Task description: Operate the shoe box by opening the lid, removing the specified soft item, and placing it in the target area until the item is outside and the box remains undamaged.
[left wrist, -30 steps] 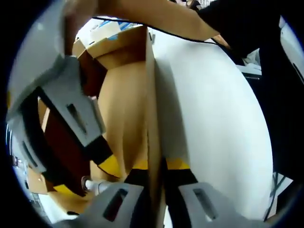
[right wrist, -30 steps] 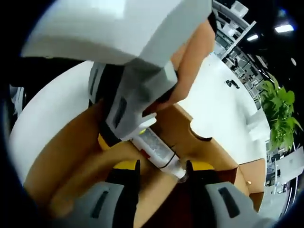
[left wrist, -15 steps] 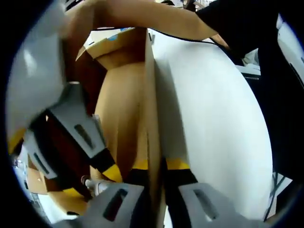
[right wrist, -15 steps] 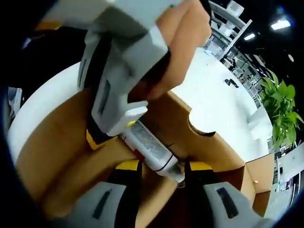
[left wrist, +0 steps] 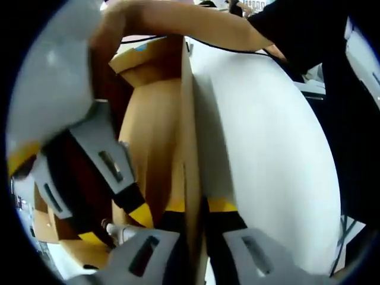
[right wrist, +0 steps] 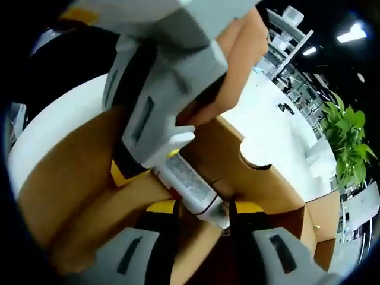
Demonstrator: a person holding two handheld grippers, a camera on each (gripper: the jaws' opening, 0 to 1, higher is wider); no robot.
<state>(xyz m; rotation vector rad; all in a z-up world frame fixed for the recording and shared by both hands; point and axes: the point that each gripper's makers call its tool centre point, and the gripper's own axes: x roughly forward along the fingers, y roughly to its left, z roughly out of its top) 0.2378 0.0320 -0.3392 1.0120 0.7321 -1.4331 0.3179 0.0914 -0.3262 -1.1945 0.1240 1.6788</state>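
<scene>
1. Shoe box of brown cardboard (left wrist: 155,136) stands open on the white round table (left wrist: 267,148); in the left gripper view its thin upright wall runs up the middle of the picture.
2. The left gripper (left wrist: 193,222) has its yellow-tipped jaws pressed together on that wall, one jaw inside the box and one on the table side.
3. In the right gripper view the left gripper (right wrist: 155,139) reaches down from above onto the same wall.
4. A white squeeze tube with grey print and a dark band near its clear cap (right wrist: 191,191) lies aslant inside the box, its upper end hidden behind the left gripper.
5. The right gripper (right wrist: 202,215) pinches the tube just behind its cap, with a yellow-tipped jaw on either side.
6. In the left gripper view the right gripper (left wrist: 116,217) comes in from the left, and the cap end of the tube (left wrist: 117,230) shows between its jaws, low inside the box.
7. A bare forearm (left wrist: 196,27) stretches across the top of the left gripper view.
8. A green leafy plant (right wrist: 350,139) stands well apart from the table, at the right of the right gripper view.
</scene>
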